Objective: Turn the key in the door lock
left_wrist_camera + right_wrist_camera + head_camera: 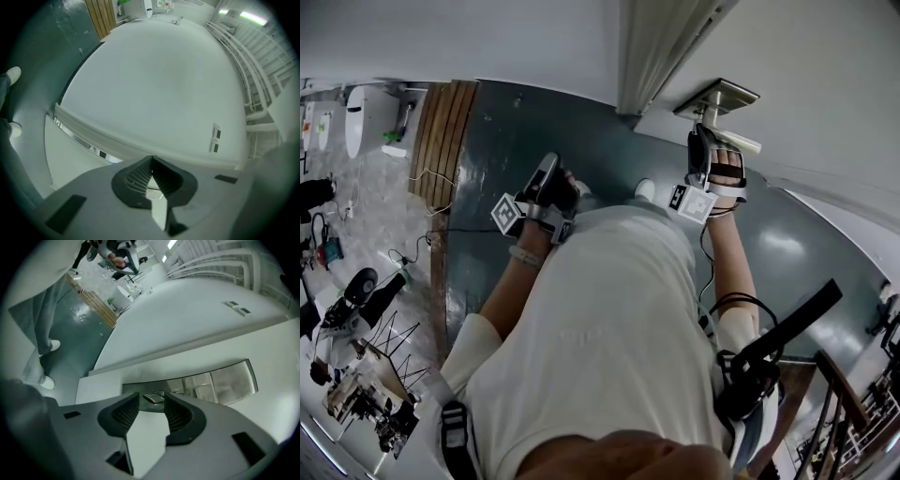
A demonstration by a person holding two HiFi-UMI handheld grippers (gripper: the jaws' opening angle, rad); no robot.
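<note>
Free gaps flank the key (153, 398) between right tongs (152, 396).

The right claw (152, 404) is raised on an outstretched arm, jaws wide apart; the left claw (151, 165) hangs lower, jaws together, seemingly empty.

A glossy dark green floor (487, 178) fills the left of the head view. At ten o'clock a panel of wooden slats (442, 131) lies on it, with a white oval fixture (366, 117) just beyond it toward the edge. Thin cables (417, 225) trail at nine o'clock, and a black wire stand (394, 337) is at eight. A stair railing (839, 403) stands at four o'clock. In the left gripper view, white railings (255, 65) run at two o'clock, a ceiling light (253, 18) glows toward one, and two small wall plates (215, 139) sit at four.
</note>
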